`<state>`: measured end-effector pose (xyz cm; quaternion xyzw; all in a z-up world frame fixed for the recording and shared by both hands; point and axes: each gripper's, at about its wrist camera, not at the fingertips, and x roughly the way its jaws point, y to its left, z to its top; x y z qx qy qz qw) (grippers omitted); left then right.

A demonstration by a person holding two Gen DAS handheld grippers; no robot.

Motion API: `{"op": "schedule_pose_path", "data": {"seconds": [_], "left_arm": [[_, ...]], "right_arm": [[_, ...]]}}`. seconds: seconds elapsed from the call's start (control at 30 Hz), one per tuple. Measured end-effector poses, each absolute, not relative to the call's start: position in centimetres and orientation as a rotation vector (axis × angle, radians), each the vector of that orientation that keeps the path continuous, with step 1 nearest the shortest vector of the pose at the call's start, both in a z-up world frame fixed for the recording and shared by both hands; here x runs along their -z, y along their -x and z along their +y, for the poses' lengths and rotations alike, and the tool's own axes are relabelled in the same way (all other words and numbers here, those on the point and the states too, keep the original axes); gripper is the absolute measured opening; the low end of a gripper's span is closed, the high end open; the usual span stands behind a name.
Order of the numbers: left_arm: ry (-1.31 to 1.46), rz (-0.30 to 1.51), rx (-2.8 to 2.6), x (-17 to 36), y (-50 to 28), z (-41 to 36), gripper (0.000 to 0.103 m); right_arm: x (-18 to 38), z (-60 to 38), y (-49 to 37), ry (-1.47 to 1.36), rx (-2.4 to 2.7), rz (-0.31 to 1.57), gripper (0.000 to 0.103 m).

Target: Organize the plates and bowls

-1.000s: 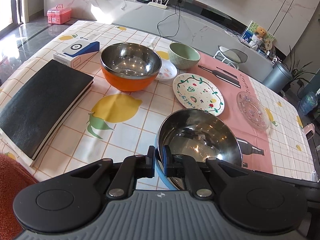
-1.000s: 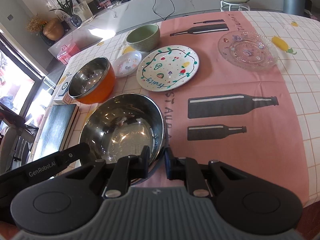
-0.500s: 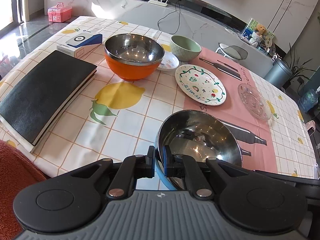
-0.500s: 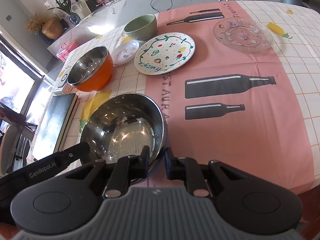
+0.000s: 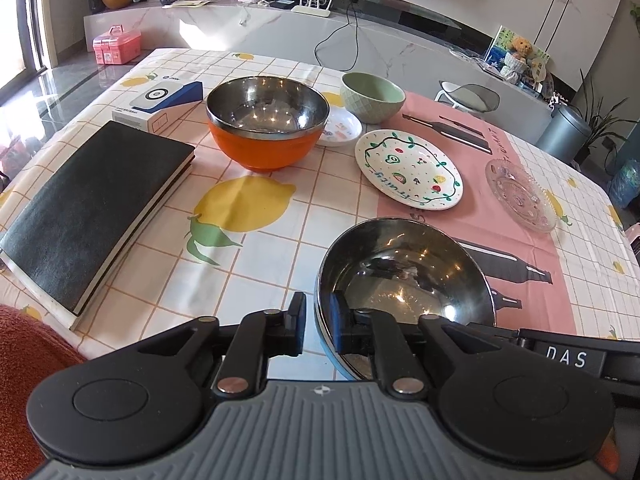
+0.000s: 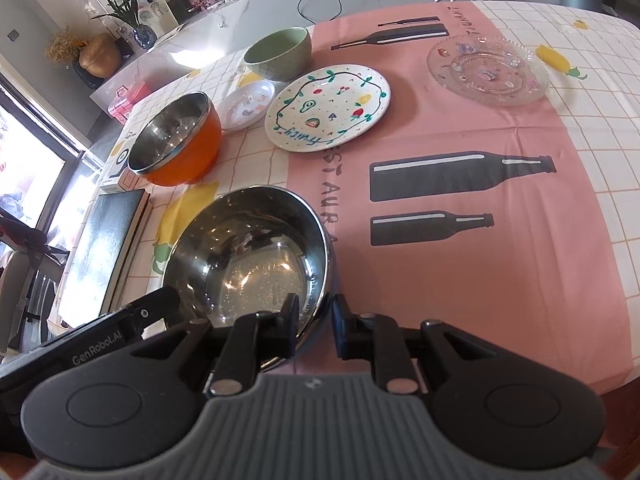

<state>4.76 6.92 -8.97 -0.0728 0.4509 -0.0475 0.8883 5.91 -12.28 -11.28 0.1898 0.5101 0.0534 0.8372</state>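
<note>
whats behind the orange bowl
Behind the orange bowl sits a small white dish, partly hidden by the bowl's rim; a green bowl stands farther back.

My two wrist cameras sit low at the tabletop's [image 5: 304,184] near edge, angled down across it; both share the steel bowl [image 5: 404,272] close up.

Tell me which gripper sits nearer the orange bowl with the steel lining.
Left. The left gripper straddles the near steel bowl's left rim, on the side toward the orange bowl. The right gripper straddles that bowl's right rim, farther away.
</note>
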Motion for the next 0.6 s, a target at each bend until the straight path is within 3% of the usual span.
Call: {"op": "schedule_pose_path", "data": {"seconds": [0.03,0.1,0.27,0.6], "left_arm": [[0.157,0.930,0.101,8.8,-4.7,7.0,0.034],[0.164,0.913,0.099,8.5,-4.7,7.2,0.046],[0.177,0.876,0.105,7.1,-4.6,8.0,0.064],[0.226,0.826,0.078,4.5,-6.5,11.2,0.067]], "right_arm": [[11.1,-12.2,-5.8,-0.392,-0.115,1.069,0.020],[10.5,-12.1,-5.7,-0.377,-0.117,1.051,0.037],[8.7,-12.4,-5.1,-0.343,-0.114,0.982,0.040],[6.6,-12.9,-6.8,-0.339,-0.127,0.923,0.047]]}}
